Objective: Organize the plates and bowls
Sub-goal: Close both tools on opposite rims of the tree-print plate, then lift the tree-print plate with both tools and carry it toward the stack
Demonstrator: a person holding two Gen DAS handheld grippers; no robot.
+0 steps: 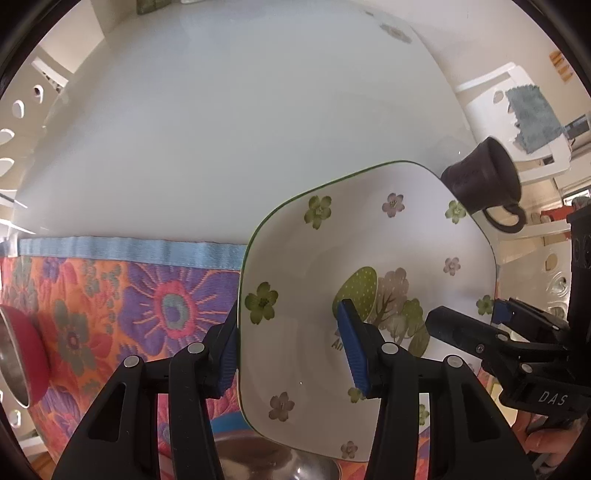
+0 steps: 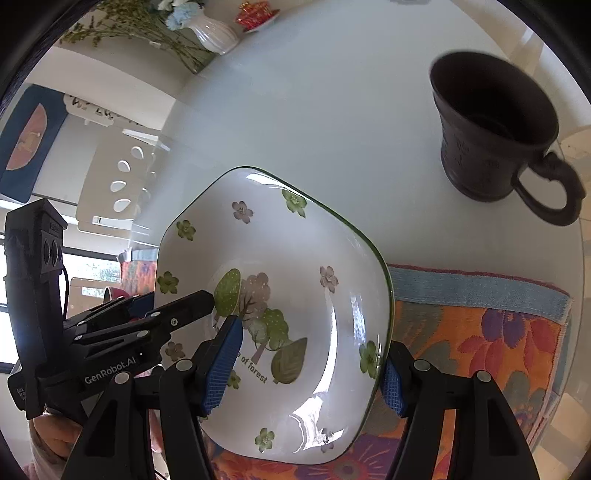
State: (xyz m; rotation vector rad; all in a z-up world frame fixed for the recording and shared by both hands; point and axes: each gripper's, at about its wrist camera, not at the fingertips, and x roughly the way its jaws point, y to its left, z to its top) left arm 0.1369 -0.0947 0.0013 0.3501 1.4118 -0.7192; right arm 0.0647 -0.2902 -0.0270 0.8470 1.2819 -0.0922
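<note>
A square white bowl (image 1: 369, 240) (image 2: 295, 251) with a green rim, flower prints and a tree picture hangs tilted over the floral placemat (image 1: 147, 295) (image 2: 480, 332). Both grippers hold it. My left gripper (image 1: 288, 321) is shut on its left wall, with one pad outside the rim and one inside. My right gripper (image 2: 312, 343) is shut on the opposite wall in the same way. Each view also shows the other gripper at the bowl's far side: the right gripper (image 1: 467, 312) and the left gripper (image 2: 177, 297).
A dark brown mug (image 1: 480, 177) (image 2: 491, 129) stands on the white glass table (image 1: 221, 129) just beyond the bowl. A red bowl with a metal inside (image 1: 22, 354) sits at the placemat's left, a metal bowl (image 1: 266, 458) lies under the held bowl, and a white vase (image 2: 214, 33) stands far back.
</note>
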